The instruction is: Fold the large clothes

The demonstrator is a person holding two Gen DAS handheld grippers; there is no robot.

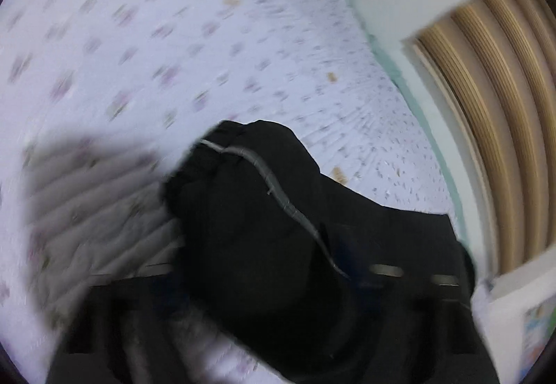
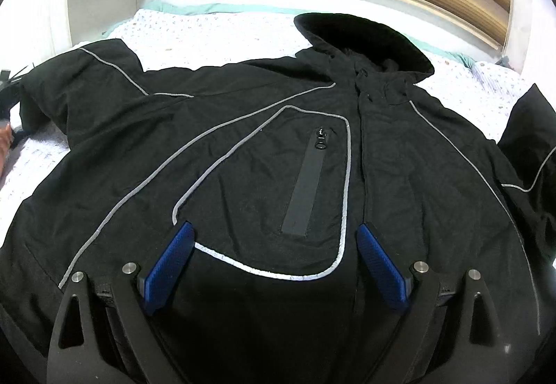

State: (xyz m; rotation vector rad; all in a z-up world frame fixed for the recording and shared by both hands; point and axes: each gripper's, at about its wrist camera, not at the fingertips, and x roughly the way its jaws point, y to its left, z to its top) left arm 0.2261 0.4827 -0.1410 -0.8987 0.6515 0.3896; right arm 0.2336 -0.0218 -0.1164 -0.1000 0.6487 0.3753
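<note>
Bed (image 2: 215, 33): covered by a white quilt with a small print; it is soft, so anything pulled across it may drag the cover along and bunch it under the fold.
Jacket (image 2: 264, 148): a big black hooded one with grey piping, lying face up across the bed, front closed, body fairly flat. It looks bulky and slick to me, so a fold may spring open or slide.
Sleeve (image 1: 250, 196): the left wrist view is heavily blurred, but a dark bundle with a grey stripe hangs right in front of that camera, raised off the quilt. If it is let go too early it may land crumpled or short of the chest.
Hood (image 2: 365, 40): standing up in a hump at the top; left like that, I'd expect a lumpy, lopsided packet.
Right gripper (image 2: 274, 259): poised low over the chest panel, blue pads (image 2: 170, 266) spread wide, gripping nothing. A pinch here could catch only the top layer.
Left gripper: its fingers are hidden behind the sleeve, so I cannot tell whether they are clamped or slack.
Pocket zip (image 2: 321, 137): a small hard pull that a pad could snag.
</note>
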